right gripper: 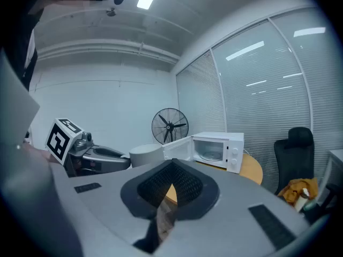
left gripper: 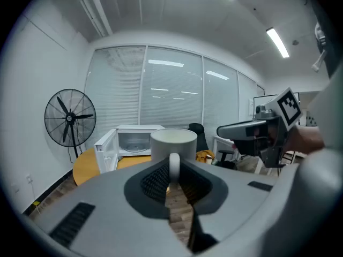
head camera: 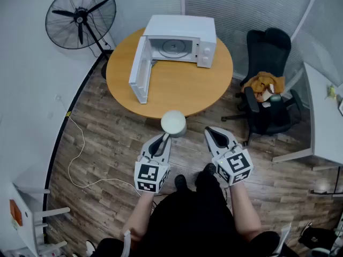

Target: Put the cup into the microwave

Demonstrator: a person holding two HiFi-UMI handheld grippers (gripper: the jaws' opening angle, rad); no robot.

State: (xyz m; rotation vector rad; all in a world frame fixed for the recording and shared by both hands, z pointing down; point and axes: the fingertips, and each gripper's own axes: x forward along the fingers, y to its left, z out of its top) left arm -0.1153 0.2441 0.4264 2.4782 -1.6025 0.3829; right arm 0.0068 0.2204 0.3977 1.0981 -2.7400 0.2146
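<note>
**Left gripper** (head camera: 164, 138): jaws clamped on the handle (left gripper: 174, 167) of the cup (head camera: 173, 123).
- The cup sits upright just beyond the jaw tips, mouth up.
- Gripping by the handle probably leaves the body free to enter the cavity first.

**Right gripper** (head camera: 210, 133): jaws drawn together with nothing between them.
- It is carried level with the left gripper, just to the cup's right.
- It looks idle, since the door needs no opening.

**Microwave** (head camera: 179, 40): ahead of both grippers and well apart from the cup, on the round table (head camera: 177, 92).
- Its door (head camera: 139, 71) is swung open toward the left gripper's side.
- The cavity faces the grippers, so a straight forward carry should suffice.
</note>
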